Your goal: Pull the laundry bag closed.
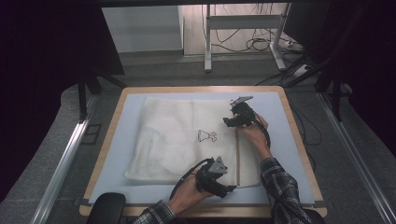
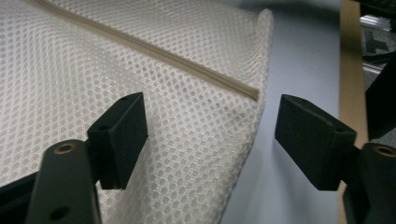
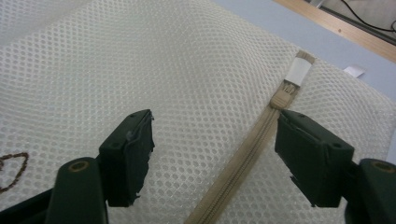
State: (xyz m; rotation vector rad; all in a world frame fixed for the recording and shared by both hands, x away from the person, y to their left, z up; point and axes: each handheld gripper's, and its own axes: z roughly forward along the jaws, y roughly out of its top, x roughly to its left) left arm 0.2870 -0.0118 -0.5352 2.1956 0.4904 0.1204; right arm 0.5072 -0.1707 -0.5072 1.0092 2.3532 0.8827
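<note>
Here, one mesh bag with one zipper, two hand-held grippers open.

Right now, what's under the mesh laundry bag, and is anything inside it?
The mesh laundry bag lies flat on a pale blue mat covering the wooden table. Its zipper looks closed; the mesh hides whatever may be inside, and the mat beneath it.

Mesh bag cut off at left edge
</note>
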